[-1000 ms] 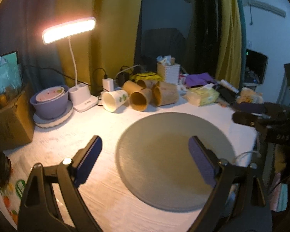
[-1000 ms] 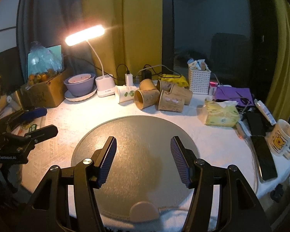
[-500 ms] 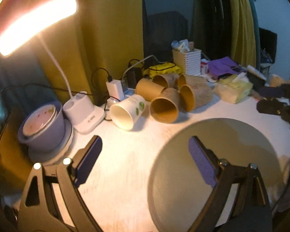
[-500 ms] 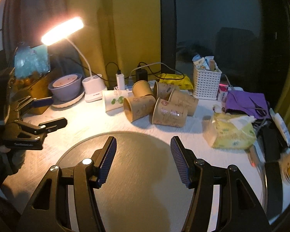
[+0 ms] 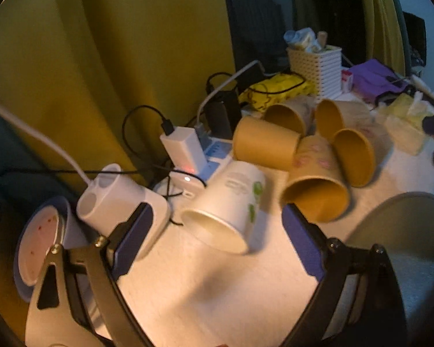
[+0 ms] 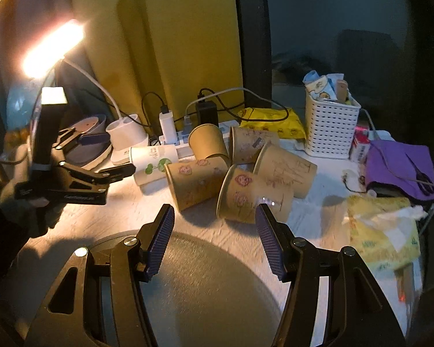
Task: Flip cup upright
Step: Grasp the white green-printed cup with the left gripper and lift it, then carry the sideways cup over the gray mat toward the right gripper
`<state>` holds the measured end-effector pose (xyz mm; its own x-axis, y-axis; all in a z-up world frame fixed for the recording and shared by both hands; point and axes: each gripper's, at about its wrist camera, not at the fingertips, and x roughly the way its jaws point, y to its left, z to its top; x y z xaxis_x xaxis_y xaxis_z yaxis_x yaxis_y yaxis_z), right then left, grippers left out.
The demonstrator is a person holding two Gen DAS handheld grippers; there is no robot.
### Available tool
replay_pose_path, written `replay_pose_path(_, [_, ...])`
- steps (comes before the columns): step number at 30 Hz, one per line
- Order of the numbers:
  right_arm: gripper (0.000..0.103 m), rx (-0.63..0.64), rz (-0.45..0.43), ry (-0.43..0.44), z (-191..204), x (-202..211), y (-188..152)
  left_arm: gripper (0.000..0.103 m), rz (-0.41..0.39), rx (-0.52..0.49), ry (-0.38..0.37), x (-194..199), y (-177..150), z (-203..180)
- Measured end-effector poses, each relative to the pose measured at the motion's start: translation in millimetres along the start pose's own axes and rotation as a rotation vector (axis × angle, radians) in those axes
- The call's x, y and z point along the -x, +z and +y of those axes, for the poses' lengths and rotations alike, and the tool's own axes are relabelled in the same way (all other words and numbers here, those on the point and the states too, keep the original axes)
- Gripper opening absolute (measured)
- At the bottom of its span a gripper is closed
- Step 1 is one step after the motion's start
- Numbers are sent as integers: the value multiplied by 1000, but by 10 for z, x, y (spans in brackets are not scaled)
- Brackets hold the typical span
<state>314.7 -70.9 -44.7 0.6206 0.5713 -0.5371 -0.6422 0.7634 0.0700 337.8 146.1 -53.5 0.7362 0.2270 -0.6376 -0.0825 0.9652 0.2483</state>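
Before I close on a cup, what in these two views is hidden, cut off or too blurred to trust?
- White cup: in the left wrist view its far base is hidden behind its own body; motion blur softens the rim.
- Brown cups: in the right wrist view they overlap, so how they touch is unclear.
- Round mat: cut off by the left view's edge and the left tool.
- Printing on the cups: too small to read.
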Motion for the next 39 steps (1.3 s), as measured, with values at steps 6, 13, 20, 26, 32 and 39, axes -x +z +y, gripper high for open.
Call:
replay_pose_path(6, [61, -16, 10, 17, -93, -121, 36, 92, 32, -16, -39, -290, 27, 60])
replay_pose_path(13, [61, -28, 38, 11, -132, -211, 14, 91, 74, -15, -89, -526, -28, 33])
replay_pose_path(20, [61, -57, 56, 5, -181, -214, -57, 78, 74, -15, -121, -522, -29, 0])
replay_pose_path(26, [61, -61, 46, 0, -153, -95, -77, 77, 53, 9, -112, -308, -36, 37])
replay_pose_path(32, [61, -48, 24, -6, -65, 162, -113, 77, -1, 64, -82, 165, -97, 162])
replay_pose_path(39, [61, -50, 22, -13, 64, 448, -297, 77, -62, 107, -187, 933, -328, -46])
